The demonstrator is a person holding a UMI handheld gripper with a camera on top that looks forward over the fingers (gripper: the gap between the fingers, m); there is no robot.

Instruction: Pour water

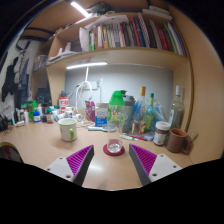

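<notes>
2 purple-padded fingers of the gripper (112, 165) are seen spread apart above a pale wooden desk (40, 145), with nothing held between them. Just ahead of the gap, a clear glass (114, 138) is set upright on a red coaster (114, 150); it is not touched by either finger.

Behind the glass, the back of the desk is crowded with bottles and jars. A green bottle (118, 108) is placed directly beyond the glass, a tall clear bottle (177, 108) stands further to the right, and a brown cup (178, 139) is found near the right finger. A white mug (68, 129) is set well to the left of the glass.

Above the clutter, a shelf (125, 55) is lined with a row of books (130, 35), and a strip light (86, 65) is mounted under it. A second light is seen on the ceiling.

Labels on the bottles cannot be read, and the small items on the far left are hard to tell apart. Whether the glass holds water cannot be told.
</notes>
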